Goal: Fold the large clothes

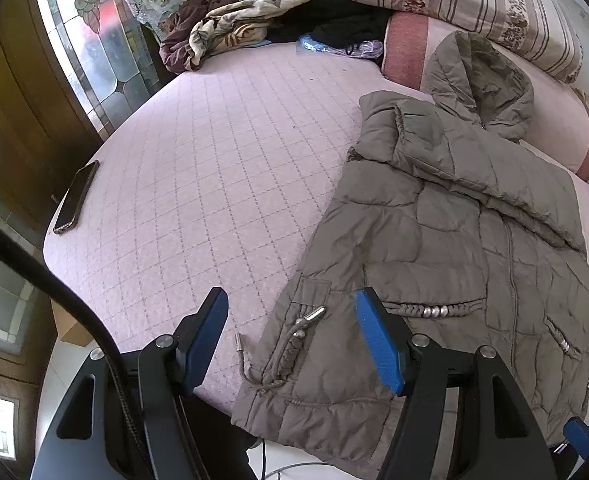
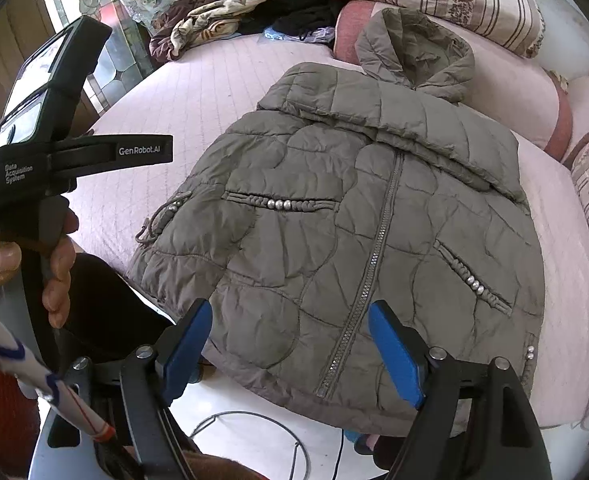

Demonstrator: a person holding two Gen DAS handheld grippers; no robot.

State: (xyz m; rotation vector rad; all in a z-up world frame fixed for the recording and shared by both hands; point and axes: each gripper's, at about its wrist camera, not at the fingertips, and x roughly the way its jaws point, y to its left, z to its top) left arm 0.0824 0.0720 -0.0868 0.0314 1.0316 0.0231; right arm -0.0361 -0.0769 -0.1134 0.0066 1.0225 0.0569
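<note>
Fingers [image 1: 210, 340] apart; phone [image 1: 76, 197] beside jacket [image 1: 446, 280]

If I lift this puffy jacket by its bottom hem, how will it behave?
The quilted jacket will probably drape and sag, not hold shape. Its padding looks light for its bulk. The smooth shell may slip between the open right tongs, and the hood would likely flop loose.

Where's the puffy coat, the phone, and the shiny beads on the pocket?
Puffy olive quilted coat [image 2: 314, 240]: right wrist view, front panel.
Dark flat phone [image 1: 76, 197]: left wrist view, screen middle.
Silver pocket beads [image 2: 278, 203]: right wrist view, middle bead.
</note>
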